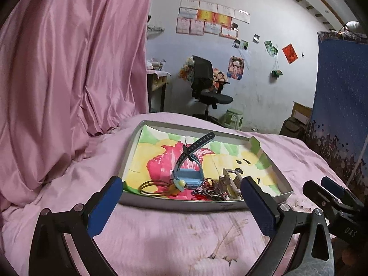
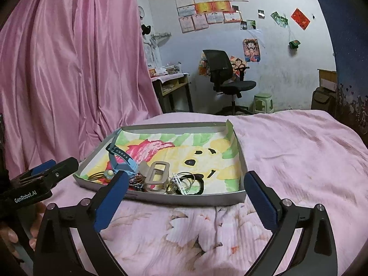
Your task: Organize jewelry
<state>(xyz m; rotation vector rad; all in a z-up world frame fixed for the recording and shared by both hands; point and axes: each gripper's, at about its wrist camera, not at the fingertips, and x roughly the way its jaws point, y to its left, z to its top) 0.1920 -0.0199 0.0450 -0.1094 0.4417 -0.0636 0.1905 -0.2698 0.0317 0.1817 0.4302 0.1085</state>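
Both tongs stood wide apart with nothing between them. The left gripper [image 1: 181, 191] hovered low in its own view, short of the tray [image 1: 207, 203]; the right gripper [image 2: 186, 187] likewise in its view. Neither touched anything.

The jewelry lay heaped in the near corner of the shallow grey tray, which sat on the pink bedspread [image 2: 299, 142], middle of both frames. A painted paper lined the tray floor.

Handling, as judged:
- Blue watch [image 1: 187, 172]: light; stiff body, strap flexible and standing up. The strap or the body's edges looked the best hold.
- Yellow hoops [image 1: 156, 187] and a little yellow-green charm [image 1: 179, 184]: thin, light, likely slippery; pinch across the wire.
- Grey hair claw [image 2: 156, 176]: rigid plastic, hollow frame, easy to take by one bar.
- Thin rings [image 1: 210, 187] and braided cords [image 1: 207, 195]: tangled, soft, liable to drag neighbours along when lifted.

Differences between views:
- The right wrist view showed a black hair tie [image 2: 200, 185] and a white beaded piece [image 2: 180, 185] at the right of the heap; the left view hid these behind its own finger.
- The left view showed the watch strap's holes and the hoops clearly.
- Each view caught the other gripper at its edge: right one at lower right, left one at lower left, with part of a hand [image 2: 9, 237] beneath.
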